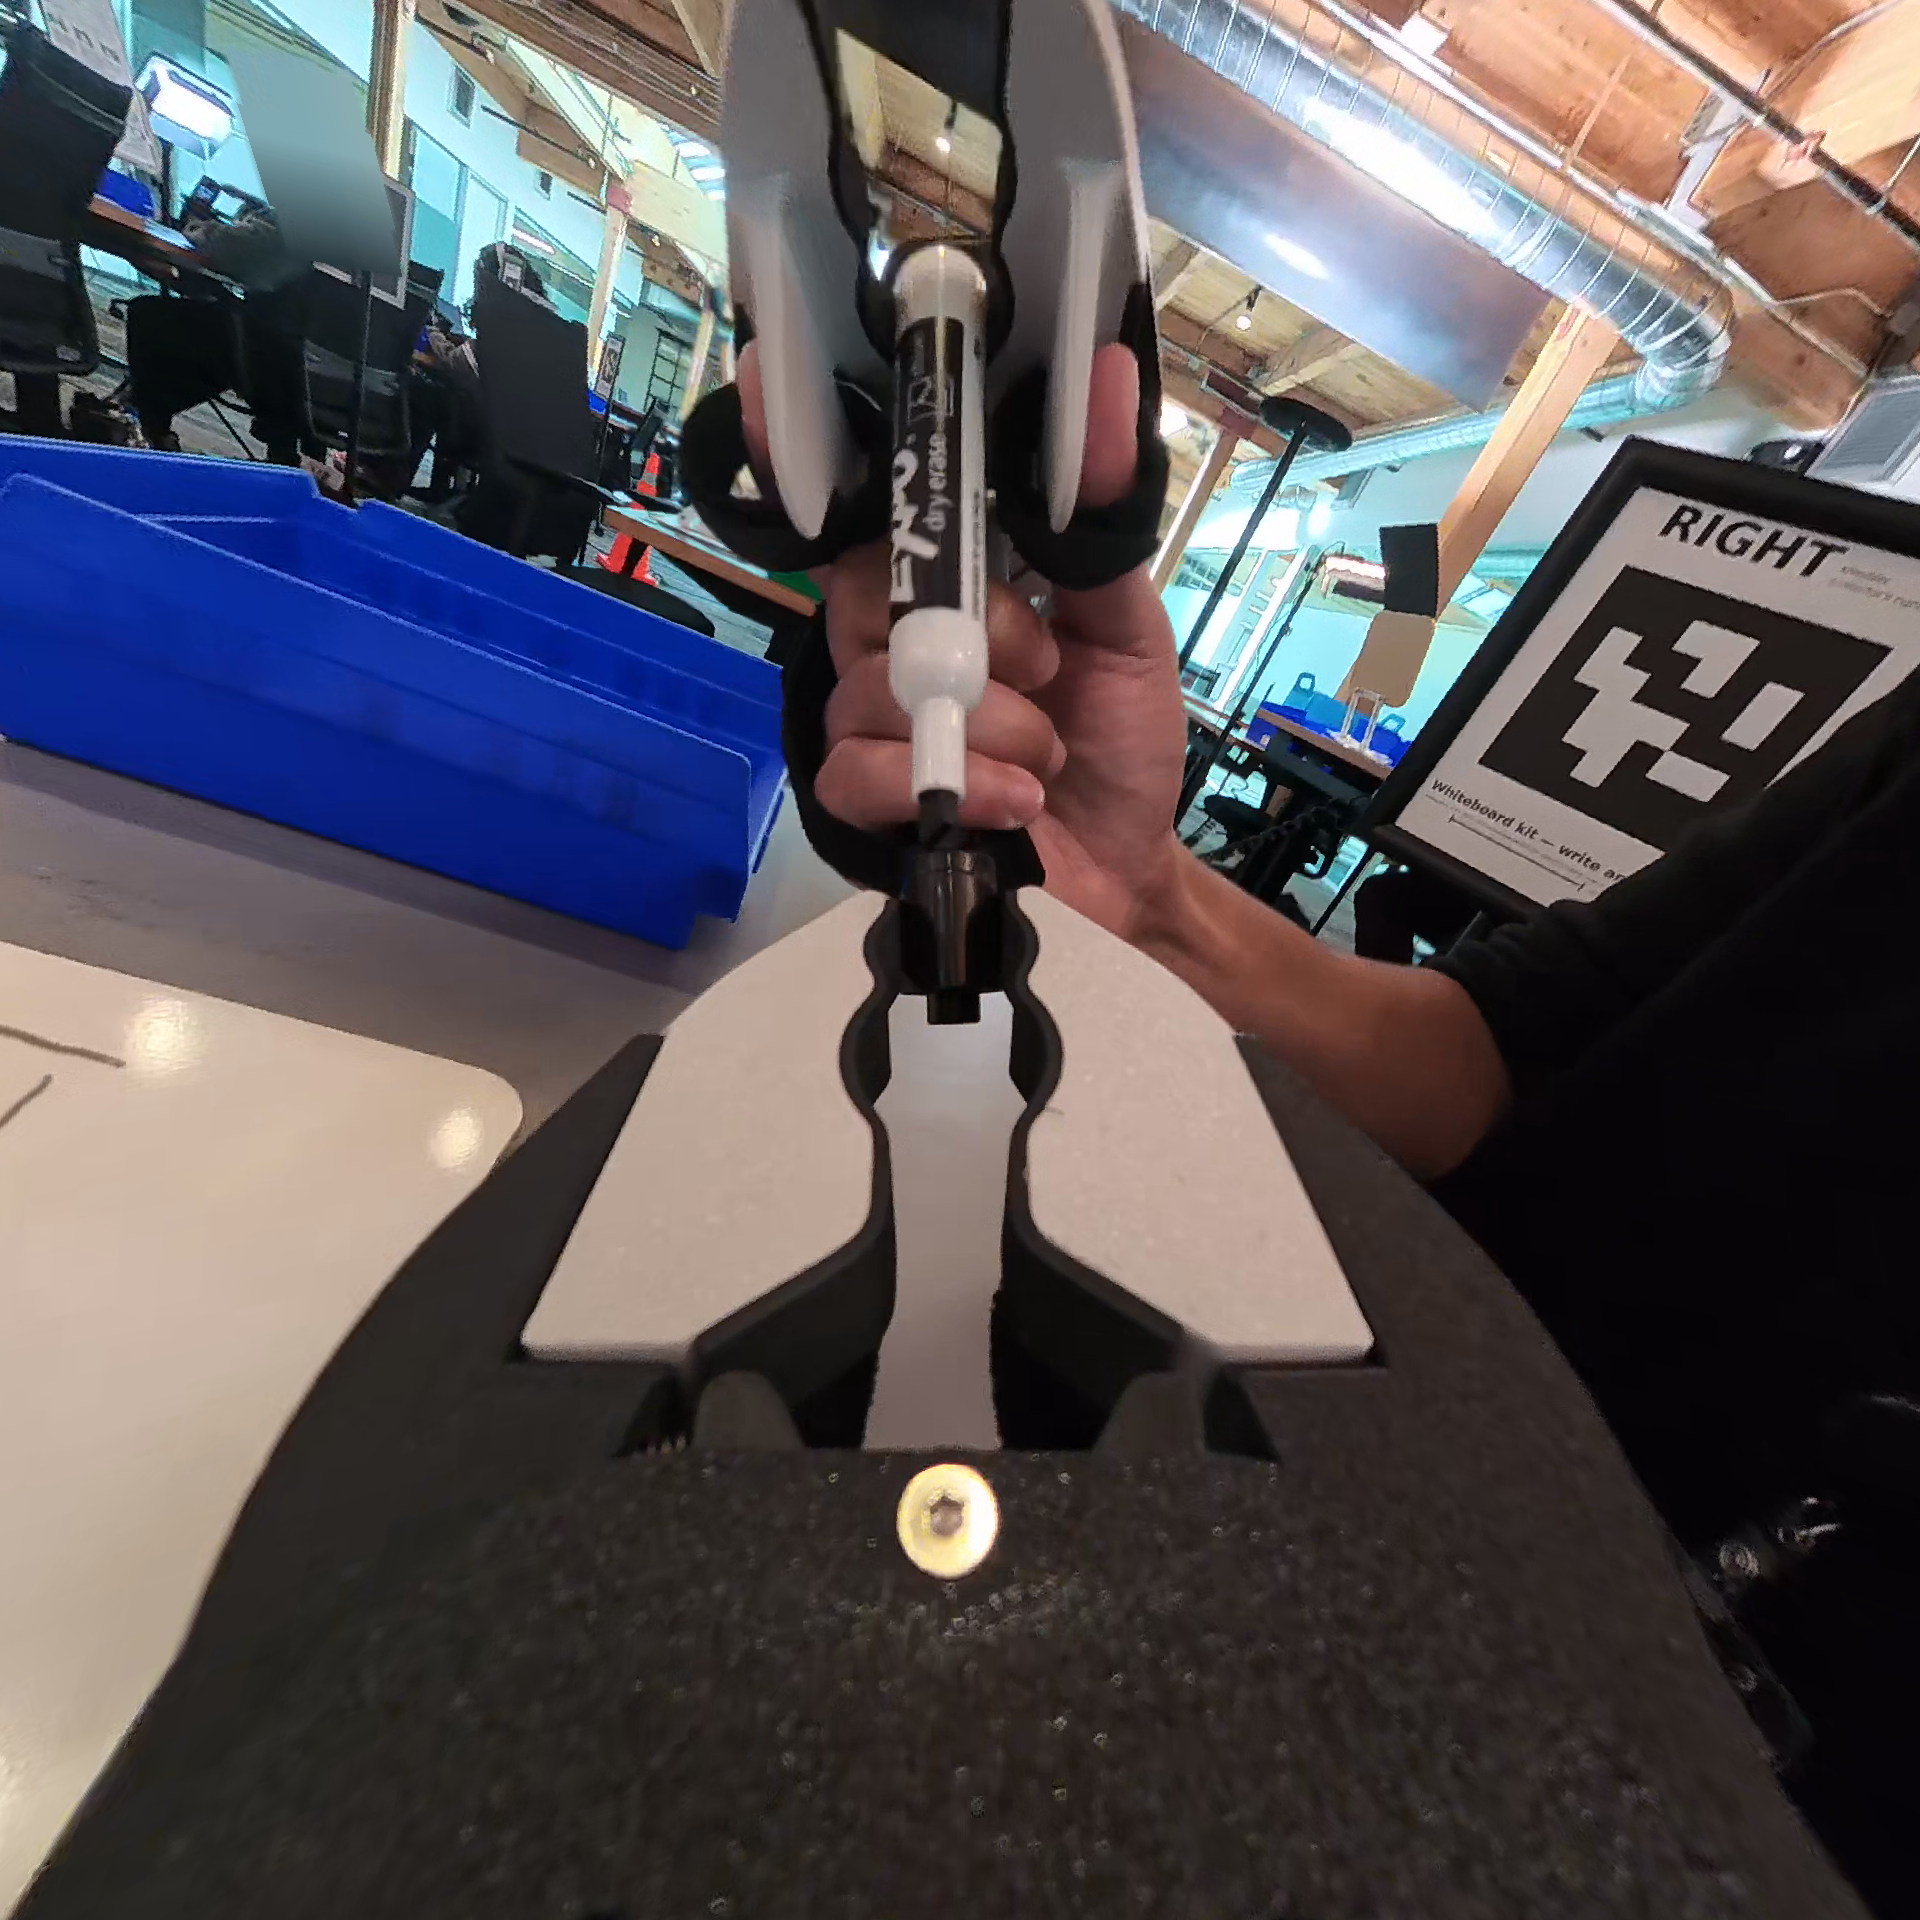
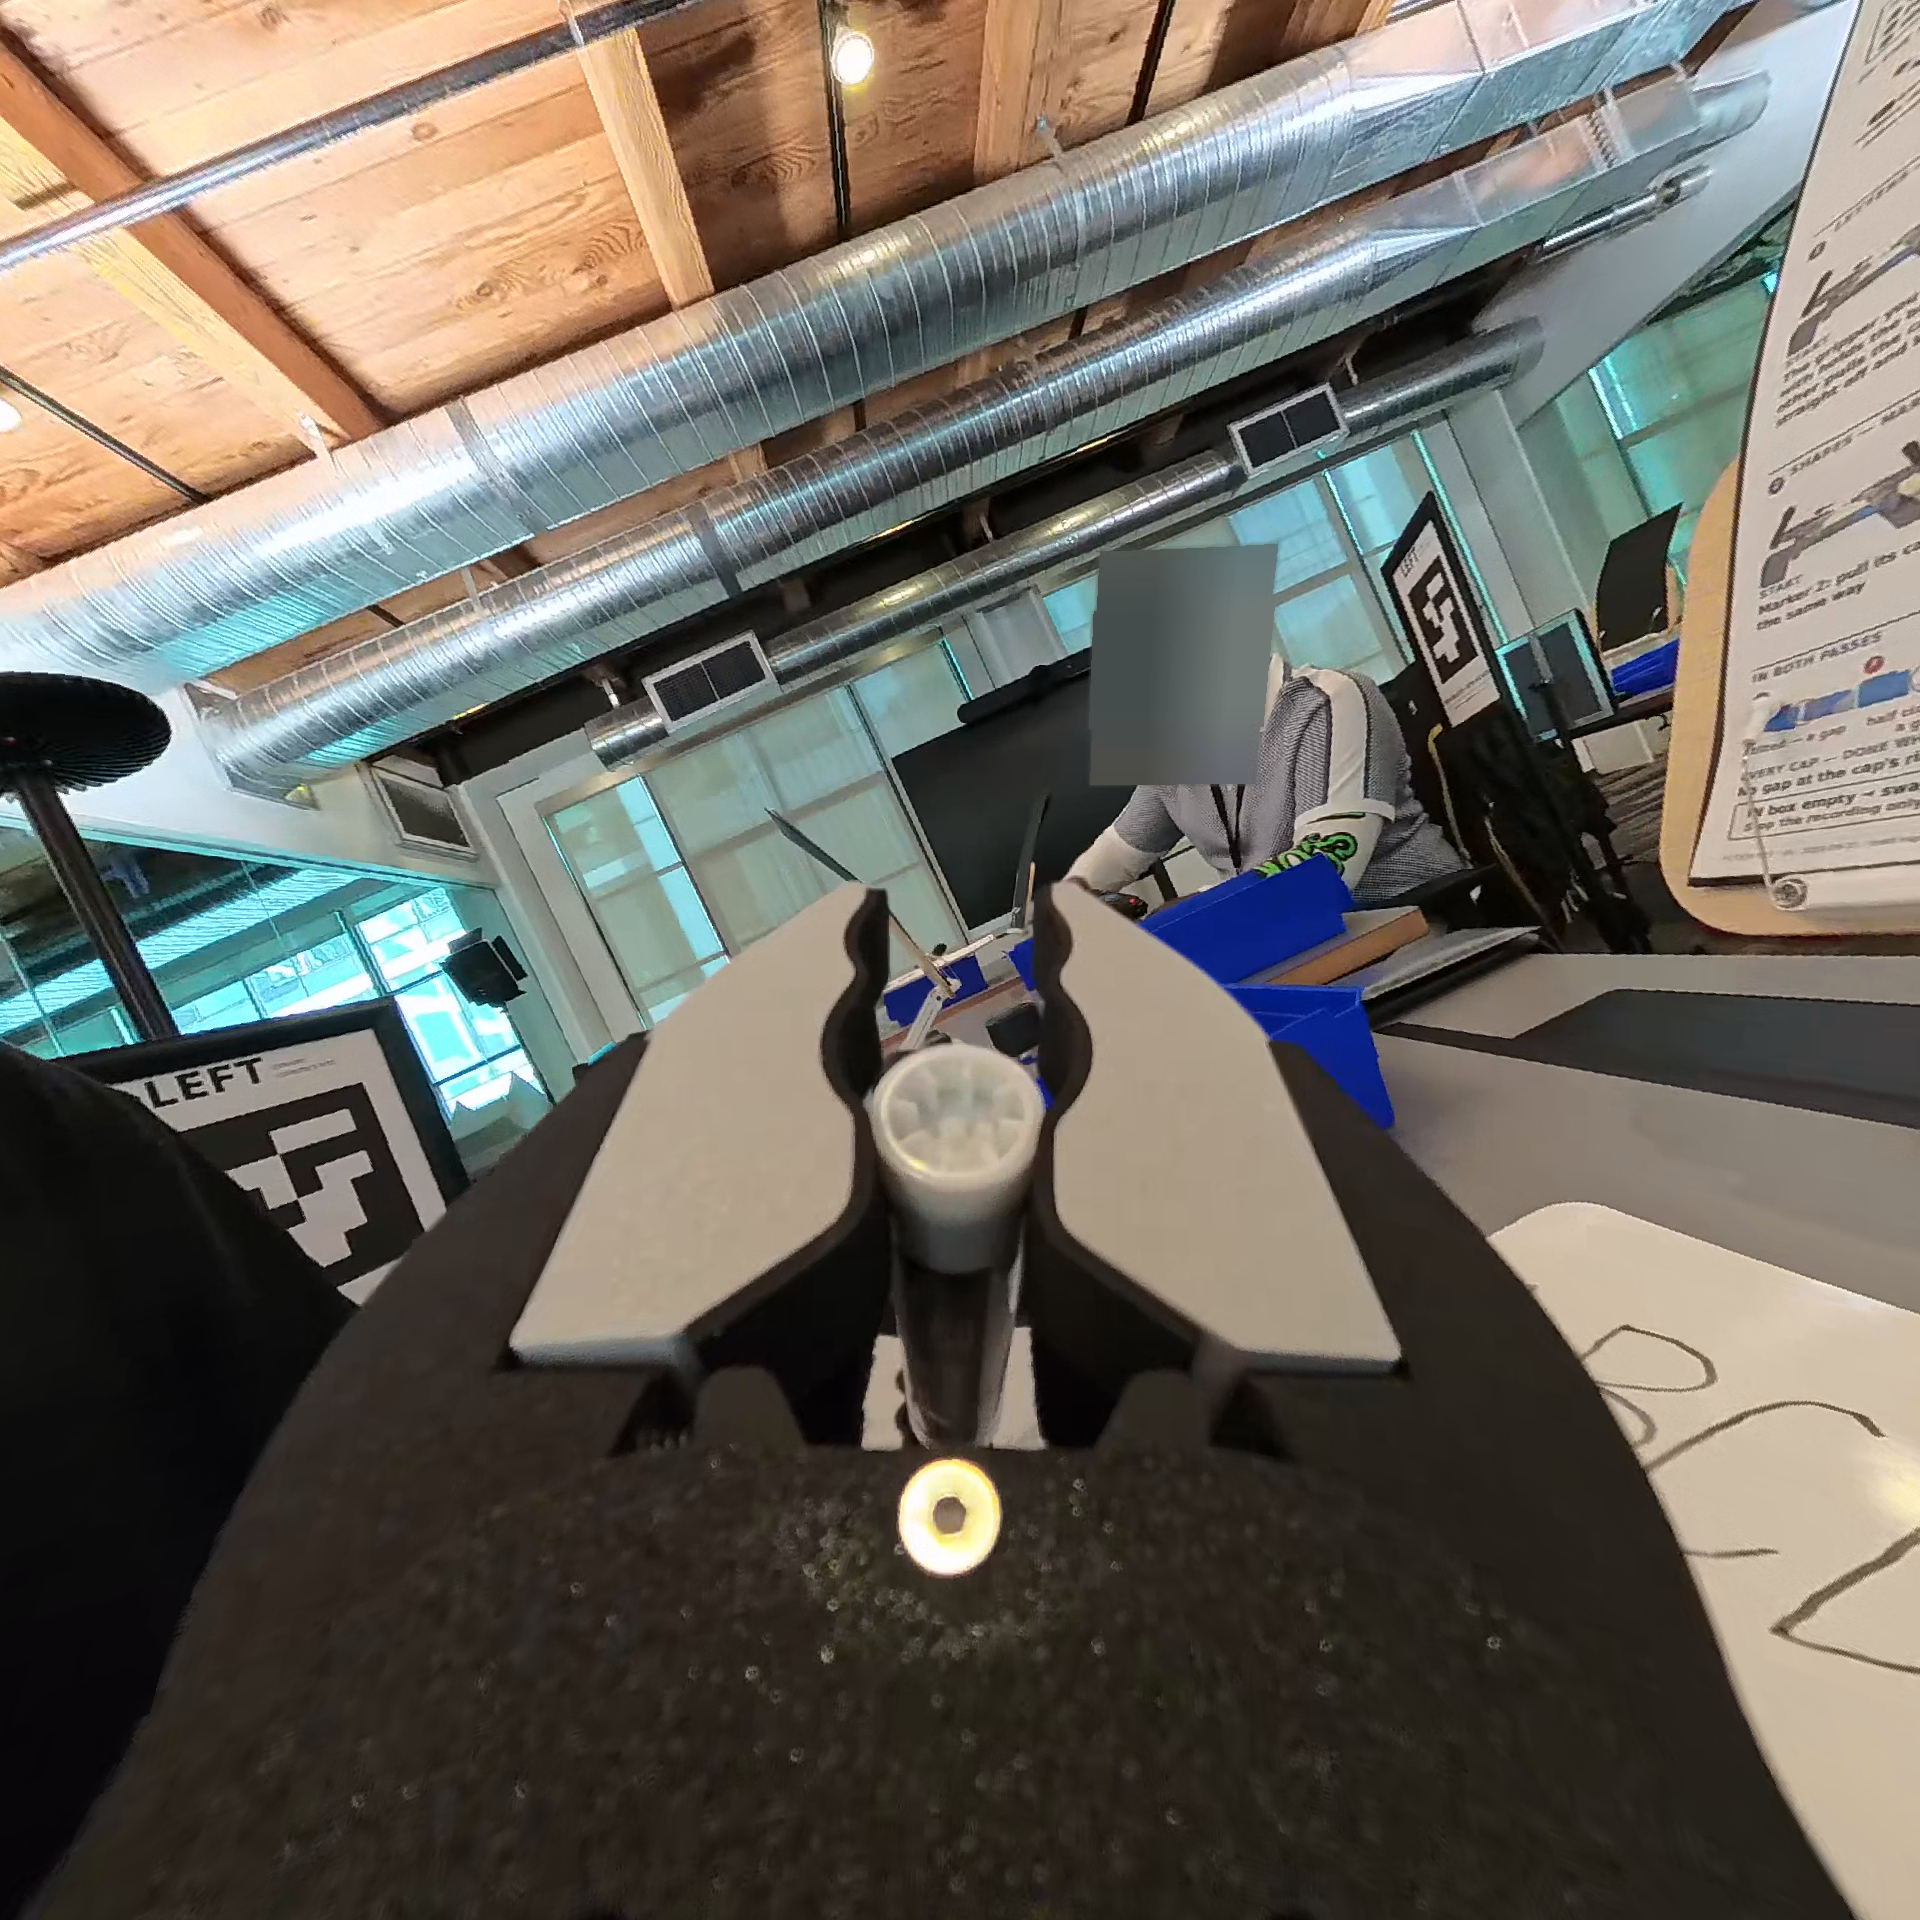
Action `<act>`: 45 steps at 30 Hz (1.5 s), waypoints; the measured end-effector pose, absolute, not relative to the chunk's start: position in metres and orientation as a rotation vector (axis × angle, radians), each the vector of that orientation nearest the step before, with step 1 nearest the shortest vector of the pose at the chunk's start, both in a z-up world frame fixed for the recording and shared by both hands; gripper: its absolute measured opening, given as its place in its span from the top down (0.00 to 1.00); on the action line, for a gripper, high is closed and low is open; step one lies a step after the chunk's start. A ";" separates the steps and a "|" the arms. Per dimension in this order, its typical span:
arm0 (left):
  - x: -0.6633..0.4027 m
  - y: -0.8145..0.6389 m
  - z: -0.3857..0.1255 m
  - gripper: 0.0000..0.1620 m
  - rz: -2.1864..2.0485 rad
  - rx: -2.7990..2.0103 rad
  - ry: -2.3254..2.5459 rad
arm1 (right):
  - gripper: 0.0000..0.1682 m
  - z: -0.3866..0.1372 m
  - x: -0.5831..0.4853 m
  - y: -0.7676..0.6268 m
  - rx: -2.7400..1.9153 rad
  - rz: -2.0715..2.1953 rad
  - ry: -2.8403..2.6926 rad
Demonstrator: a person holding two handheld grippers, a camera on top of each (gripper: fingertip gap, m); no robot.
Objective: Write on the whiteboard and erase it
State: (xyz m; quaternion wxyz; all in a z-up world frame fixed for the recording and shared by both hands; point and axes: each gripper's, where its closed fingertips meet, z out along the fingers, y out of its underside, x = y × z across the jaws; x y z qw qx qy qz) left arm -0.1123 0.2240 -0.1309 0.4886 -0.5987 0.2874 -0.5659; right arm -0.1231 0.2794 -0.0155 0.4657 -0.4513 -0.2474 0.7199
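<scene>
Black plastic cap (image 1: 948, 940), held at the very tips of your left gripper (image 1: 951, 961), mouth pointing up so the marker can drop straight back in. White marker (image 1: 938, 540) with a black band, clamped by your right gripper (image 2: 951, 1122) directly above the left one, nib down and meeting the cap's opening; in the right wrist view its butt end sits between the closed fingers. The hand (image 1: 997, 727) on the right gripper shows behind the marker. Whiteboard (image 1: 208, 1195), flat on the table just left of your left gripper, already carries black strokes, so writing looks done and recapping is likely the step in hand. Blue bin (image 1: 364, 644), ahead and left, beyond the board. Tag sign (image 1: 1662, 686), ahead and right, standing upright.
</scene>
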 end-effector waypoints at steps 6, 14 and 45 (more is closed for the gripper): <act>-0.120 0.227 -0.126 0.89 -1.400 -1.439 0.661 | 0.84 -0.019 -0.134 0.276 -1.132 1.753 -0.654; -0.147 0.232 -0.118 0.89 -1.399 -1.472 0.661 | 0.85 -0.057 -0.147 0.266 -1.312 1.734 -0.877; -0.123 0.241 -0.209 0.91 -1.043 -1.738 1.025 | 0.87 -0.181 -0.124 0.247 -1.824 0.844 -2.142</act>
